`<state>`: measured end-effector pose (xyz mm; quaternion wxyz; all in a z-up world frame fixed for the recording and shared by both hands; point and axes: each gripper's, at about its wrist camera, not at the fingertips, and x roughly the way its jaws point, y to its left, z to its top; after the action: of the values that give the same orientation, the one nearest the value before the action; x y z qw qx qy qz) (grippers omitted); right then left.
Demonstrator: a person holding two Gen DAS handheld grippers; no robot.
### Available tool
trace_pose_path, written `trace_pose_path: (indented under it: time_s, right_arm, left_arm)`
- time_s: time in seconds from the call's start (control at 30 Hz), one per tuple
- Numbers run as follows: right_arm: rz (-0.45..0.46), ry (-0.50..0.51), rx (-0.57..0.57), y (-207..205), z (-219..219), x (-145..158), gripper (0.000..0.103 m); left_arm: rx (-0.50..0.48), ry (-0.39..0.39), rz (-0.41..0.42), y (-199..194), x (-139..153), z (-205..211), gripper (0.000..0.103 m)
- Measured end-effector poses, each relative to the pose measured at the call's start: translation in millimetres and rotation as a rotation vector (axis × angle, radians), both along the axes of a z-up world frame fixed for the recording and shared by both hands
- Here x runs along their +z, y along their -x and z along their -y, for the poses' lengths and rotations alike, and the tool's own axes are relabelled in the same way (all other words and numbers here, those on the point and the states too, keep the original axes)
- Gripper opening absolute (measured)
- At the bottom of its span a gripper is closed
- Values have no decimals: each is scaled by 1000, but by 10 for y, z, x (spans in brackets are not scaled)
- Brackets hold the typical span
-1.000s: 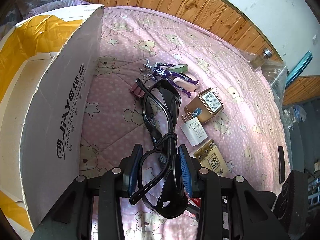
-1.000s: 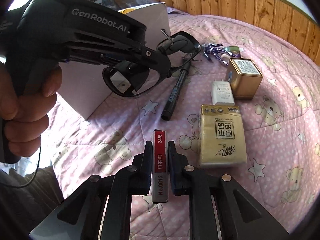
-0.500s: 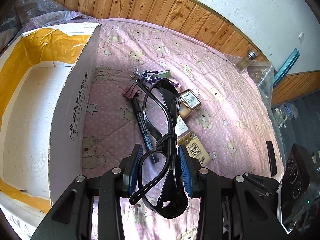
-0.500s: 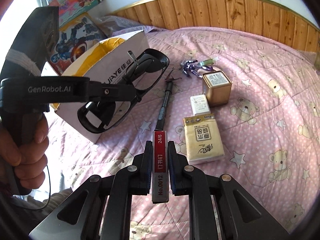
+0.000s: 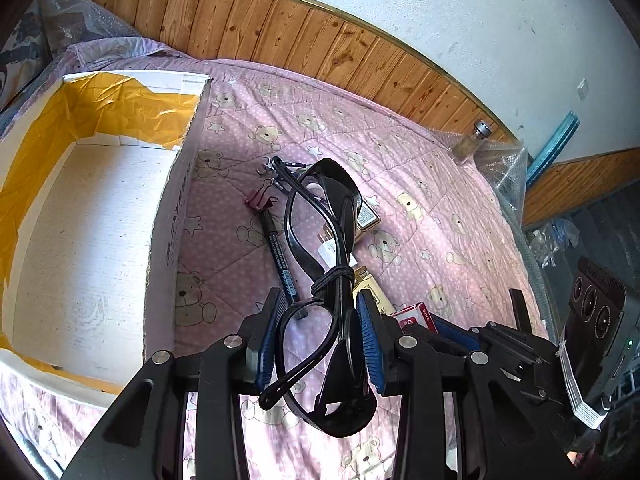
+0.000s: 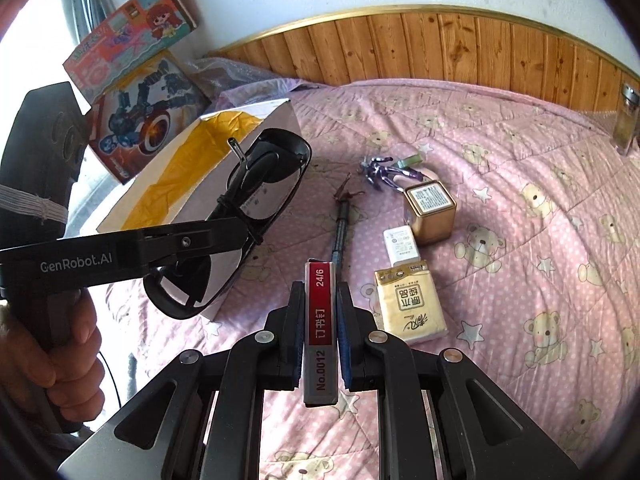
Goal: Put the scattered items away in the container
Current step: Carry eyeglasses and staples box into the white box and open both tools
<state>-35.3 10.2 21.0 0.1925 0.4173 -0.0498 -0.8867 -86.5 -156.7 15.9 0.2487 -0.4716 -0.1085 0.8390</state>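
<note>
Glasses (image 5: 320, 280) in left tongs (image 5: 318, 344) point lengthwise away, forward

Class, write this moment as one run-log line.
left gripper: shut on glasses | right gripper: shut on staple box | cardboard box: open, nothing inside | pen: on bed

Glasses (image 5: 320, 240) hide charger (image 5: 326, 248); staple box (image 5: 412, 316) half hidden.

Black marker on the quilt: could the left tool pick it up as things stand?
Probably not. The left tool is already shut on the black glasses, so nothing can be gripped, though the marker lies unobstructed.
</note>
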Motion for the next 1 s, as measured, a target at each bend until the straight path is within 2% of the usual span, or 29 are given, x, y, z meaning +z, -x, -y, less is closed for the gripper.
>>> trace_pose_path:
  time_s: [0.53,1.0]
  right_arm:
    - [-114,-28,108,248,732,598,16]
    - [-100,-3,181,803,1365,738,16]
  left_arm:
    - [105,-88,-58,52,313,550,38]
    - [277,-109,-50,399,410,1303,38]
